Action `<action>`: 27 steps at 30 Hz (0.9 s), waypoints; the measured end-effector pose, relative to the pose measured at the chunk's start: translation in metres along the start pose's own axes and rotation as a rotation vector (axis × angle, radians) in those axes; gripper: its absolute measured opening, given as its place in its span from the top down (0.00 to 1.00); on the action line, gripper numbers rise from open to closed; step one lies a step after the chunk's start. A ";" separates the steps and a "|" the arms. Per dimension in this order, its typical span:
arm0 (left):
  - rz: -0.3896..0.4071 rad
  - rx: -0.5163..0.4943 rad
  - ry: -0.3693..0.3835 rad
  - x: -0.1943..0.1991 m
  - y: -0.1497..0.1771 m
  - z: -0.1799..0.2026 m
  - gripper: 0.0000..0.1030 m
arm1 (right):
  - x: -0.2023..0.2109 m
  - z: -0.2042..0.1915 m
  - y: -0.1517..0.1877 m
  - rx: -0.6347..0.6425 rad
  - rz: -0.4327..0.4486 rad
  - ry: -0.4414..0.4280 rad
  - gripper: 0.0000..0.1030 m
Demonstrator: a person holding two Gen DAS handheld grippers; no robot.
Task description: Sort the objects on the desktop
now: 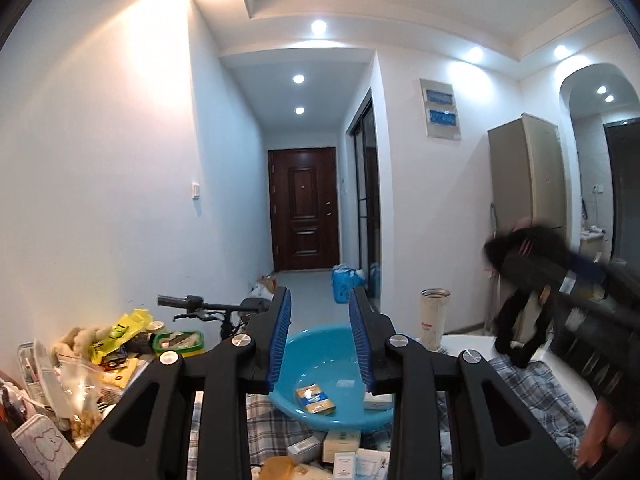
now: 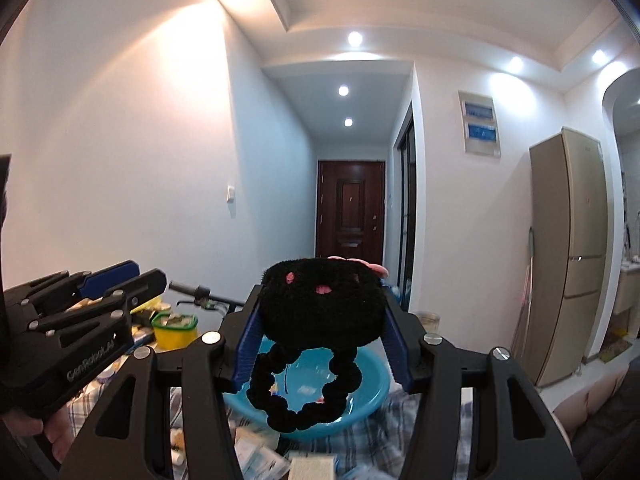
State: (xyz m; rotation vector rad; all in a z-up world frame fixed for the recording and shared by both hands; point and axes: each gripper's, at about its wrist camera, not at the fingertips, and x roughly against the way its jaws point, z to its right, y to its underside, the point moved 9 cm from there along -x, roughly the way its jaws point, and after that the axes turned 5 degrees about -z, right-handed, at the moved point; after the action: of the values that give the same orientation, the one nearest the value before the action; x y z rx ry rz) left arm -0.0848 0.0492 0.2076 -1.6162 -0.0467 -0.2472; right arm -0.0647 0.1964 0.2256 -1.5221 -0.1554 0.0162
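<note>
Layout: two grippers above a cluttered table, basin at centre.

The basin (image 1: 320,364) sits on the table cloth (image 1: 532,384), a small box (image 1: 315,399) lying in it. The plush toy (image 2: 322,306) sits between the right gripper (image 2: 324,340) fingers, above the basin. The left gripper (image 2: 116,276) is to its left. Left of the basin lies a pile of bags (image 1: 116,336) and a lidded container (image 1: 179,341); behind it, a handlebar (image 1: 192,303). A cup (image 1: 434,318) stands right of the basin. Small boxes (image 1: 340,446) lie before the basin.

Black plush toy (image 2: 320,304) with pink marks, turquoise basin (image 1: 320,356), blue-white checked cloth (image 1: 532,392)
</note>
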 end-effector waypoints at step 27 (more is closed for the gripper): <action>-0.330 0.036 0.034 -0.052 0.126 -0.001 0.69 | -0.025 0.003 0.098 -0.010 -0.243 -0.046 0.49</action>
State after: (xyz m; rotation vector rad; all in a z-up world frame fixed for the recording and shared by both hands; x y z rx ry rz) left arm -0.1131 0.0464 0.0747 -1.5632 -0.2912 -0.5246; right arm -0.0811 0.2018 0.1263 -1.5050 -0.3774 -0.1434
